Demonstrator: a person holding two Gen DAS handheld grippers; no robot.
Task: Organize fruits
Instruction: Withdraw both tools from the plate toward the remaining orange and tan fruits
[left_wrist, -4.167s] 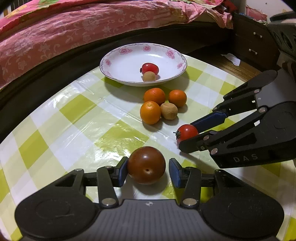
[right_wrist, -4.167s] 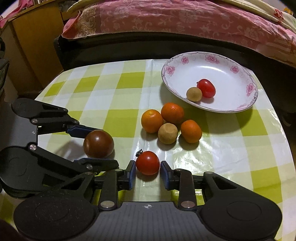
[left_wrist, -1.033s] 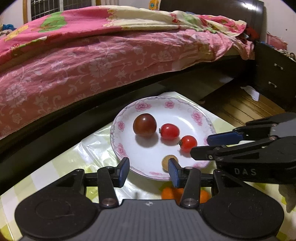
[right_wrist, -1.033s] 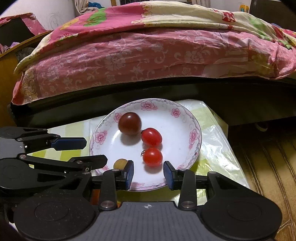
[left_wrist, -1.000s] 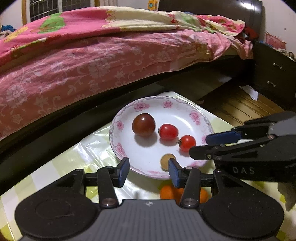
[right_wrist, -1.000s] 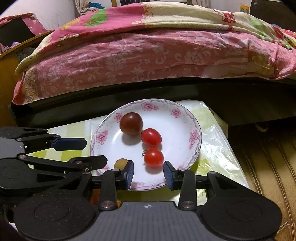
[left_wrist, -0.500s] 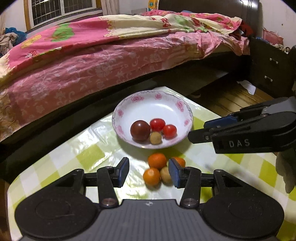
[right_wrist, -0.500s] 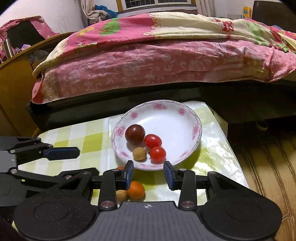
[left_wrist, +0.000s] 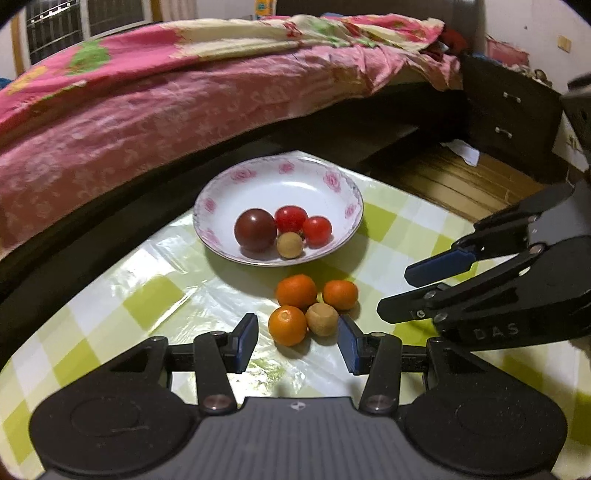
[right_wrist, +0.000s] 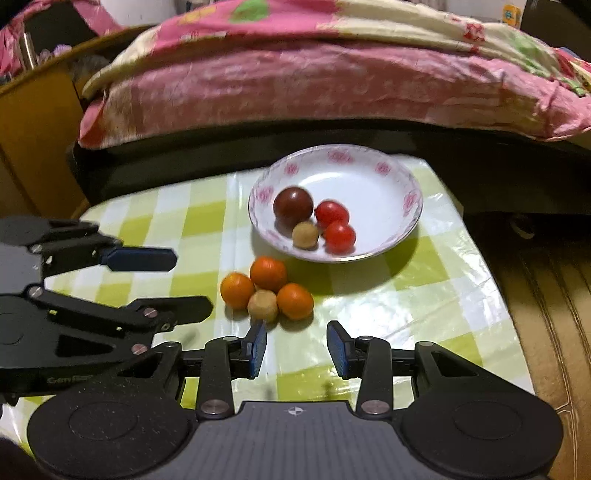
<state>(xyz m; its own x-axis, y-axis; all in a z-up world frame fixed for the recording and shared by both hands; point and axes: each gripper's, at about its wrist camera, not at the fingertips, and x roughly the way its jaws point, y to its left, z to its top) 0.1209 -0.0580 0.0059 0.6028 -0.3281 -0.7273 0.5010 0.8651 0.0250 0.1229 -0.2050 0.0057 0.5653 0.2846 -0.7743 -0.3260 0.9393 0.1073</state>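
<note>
Orange and tan cluster of four fruits (left_wrist: 312, 308) on the surface, just short of the plate (left_wrist: 221, 195), dead ahead of the left gripper (left_wrist: 297, 343), nearer than the right gripper (right_wrist: 296, 345); both jaws apart, empty.

The letters "DAS" stand in pale print on the black side of the right gripper (left_wrist: 410, 291), seen from the left wrist camera. On the side of the left gripper (right_wrist: 188, 282), seen from the right wrist camera, there is a short pale marking too blurred to read. No other text, number or label is legible.
</note>
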